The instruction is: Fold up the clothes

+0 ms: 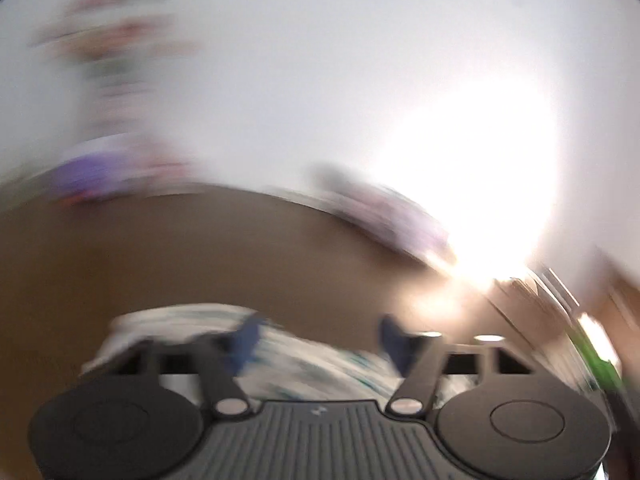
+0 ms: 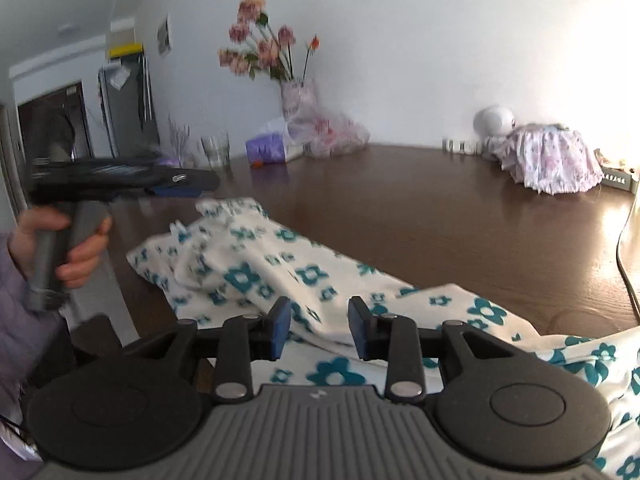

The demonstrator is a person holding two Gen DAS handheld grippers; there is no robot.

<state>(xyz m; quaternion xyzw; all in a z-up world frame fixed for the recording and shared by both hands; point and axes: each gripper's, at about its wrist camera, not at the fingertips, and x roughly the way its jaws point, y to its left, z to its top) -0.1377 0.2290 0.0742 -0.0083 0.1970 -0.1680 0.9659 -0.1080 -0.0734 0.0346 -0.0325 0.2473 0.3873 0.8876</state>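
Observation:
A white garment with teal flower print (image 2: 256,264) lies crumpled on the dark brown table (image 2: 440,216), running from the left middle to the lower right. My right gripper (image 2: 319,326) is open, its blue pads just above the cloth, holding nothing. The left gripper (image 2: 188,186) shows at the left of the right wrist view, held in a hand above the garment's far end. In the blurred left wrist view my left gripper (image 1: 320,338) is open over the same garment (image 1: 304,364), with nothing between its fingers.
A vase of pink flowers (image 2: 296,92), plastic bags (image 2: 320,136), a purple pack (image 2: 266,148) and a glass (image 2: 216,150) stand at the table's back. A folded pink floral cloth (image 2: 552,162) and a white round device (image 2: 494,120) sit back right. A cable (image 2: 624,256) runs along the right edge.

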